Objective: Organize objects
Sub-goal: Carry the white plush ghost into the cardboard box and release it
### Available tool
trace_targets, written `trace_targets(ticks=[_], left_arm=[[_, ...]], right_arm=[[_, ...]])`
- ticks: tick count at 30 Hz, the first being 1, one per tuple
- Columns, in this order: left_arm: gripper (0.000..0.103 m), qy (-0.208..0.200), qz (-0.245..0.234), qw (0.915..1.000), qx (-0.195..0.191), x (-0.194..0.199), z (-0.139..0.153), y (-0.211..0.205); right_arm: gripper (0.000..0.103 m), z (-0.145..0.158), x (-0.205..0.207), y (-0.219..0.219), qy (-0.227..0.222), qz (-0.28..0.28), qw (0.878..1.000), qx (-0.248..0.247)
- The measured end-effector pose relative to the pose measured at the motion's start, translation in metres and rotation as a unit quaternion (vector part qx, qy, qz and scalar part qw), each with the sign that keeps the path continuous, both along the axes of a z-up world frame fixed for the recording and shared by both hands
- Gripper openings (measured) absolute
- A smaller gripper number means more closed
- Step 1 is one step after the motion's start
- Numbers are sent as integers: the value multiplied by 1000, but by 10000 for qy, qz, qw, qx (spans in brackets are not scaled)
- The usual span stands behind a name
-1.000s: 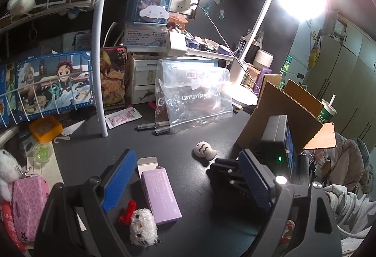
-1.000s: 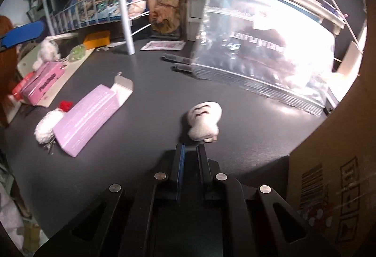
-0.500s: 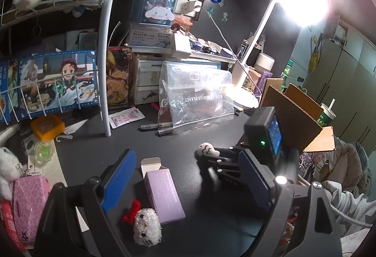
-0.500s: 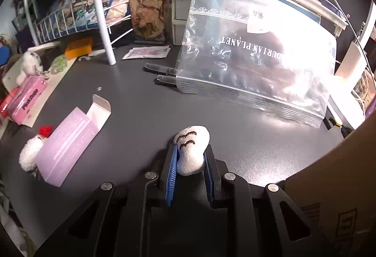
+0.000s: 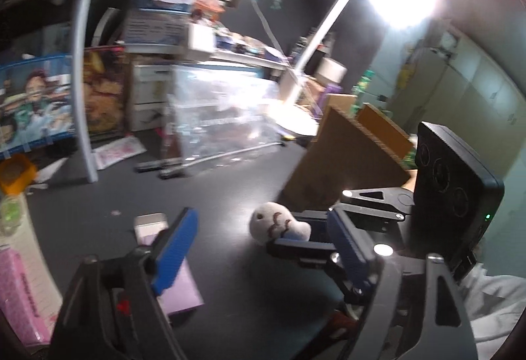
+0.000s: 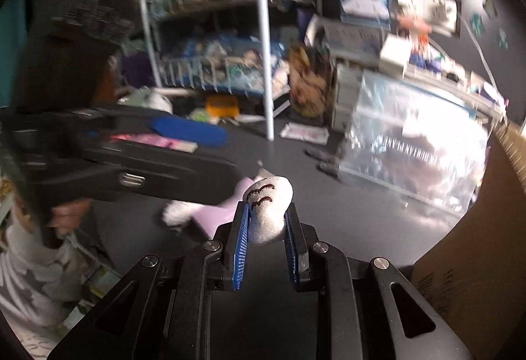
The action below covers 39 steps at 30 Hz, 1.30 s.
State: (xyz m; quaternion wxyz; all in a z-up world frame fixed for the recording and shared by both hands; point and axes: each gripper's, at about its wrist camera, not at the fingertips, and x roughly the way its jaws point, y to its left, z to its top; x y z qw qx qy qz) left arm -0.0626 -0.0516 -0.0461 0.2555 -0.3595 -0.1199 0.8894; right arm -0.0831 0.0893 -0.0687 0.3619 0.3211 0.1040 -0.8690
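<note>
The plush (image 6: 270, 210) sat pinched in the right gripper (image 6: 267, 230) above the desk (image 6: 378, 212), best kept squeezed toward the box (image 6: 476, 228), while the left gripper (image 5: 263, 248), just narrowing, stood half-open, empty.

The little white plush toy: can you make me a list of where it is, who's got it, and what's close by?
toy: white plush with dark stitched marks
held by: right claw, blue pads squeezing both sides
height: lifted off the dark desk
left claw: nothing between its pads, jaws have just been closing
under left claw: purple box
nearby: cardboard box on the right, clear bag behind
</note>
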Motion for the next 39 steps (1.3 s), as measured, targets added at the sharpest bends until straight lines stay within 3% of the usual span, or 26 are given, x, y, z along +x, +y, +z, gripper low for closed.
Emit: trace_targets(ticks=[4,6,11,17,23,30,37,38,39], left_arm=[[60,-66,-332,9994,81,-8,18,13],[48,-99,-482,9987,112,-10,28,22],[36,33,-795,9967,168,-15,54,44],[35,189,-1055,9942,-12,-33,79,82],[35,98,-1341,9908,-149,-62,90,129],[35,-356,-1604,9858,-349,-97,81,178],[35,-633,-1637,9807,-856,-113,59,213],[39,-628,-1628,9801,-943,-112,57,215],[49,-616,-1621,9798,-995,-112,57,216]], right_arm=[[16,22,11,9,193,112,9997,-108],[16,34,13,14,348,105,9992,-136],[16,57,17,33,553,-33,9980,-298],[16,81,13,67,718,-336,9961,-387],[16,94,3,109,682,-737,9944,-325],[16,86,-18,159,202,-1151,9928,-268],[20,66,-27,181,-1,-1354,9908,24],[22,64,-27,182,8,-1382,9904,99],[27,62,-28,182,22,-1422,9896,195]])
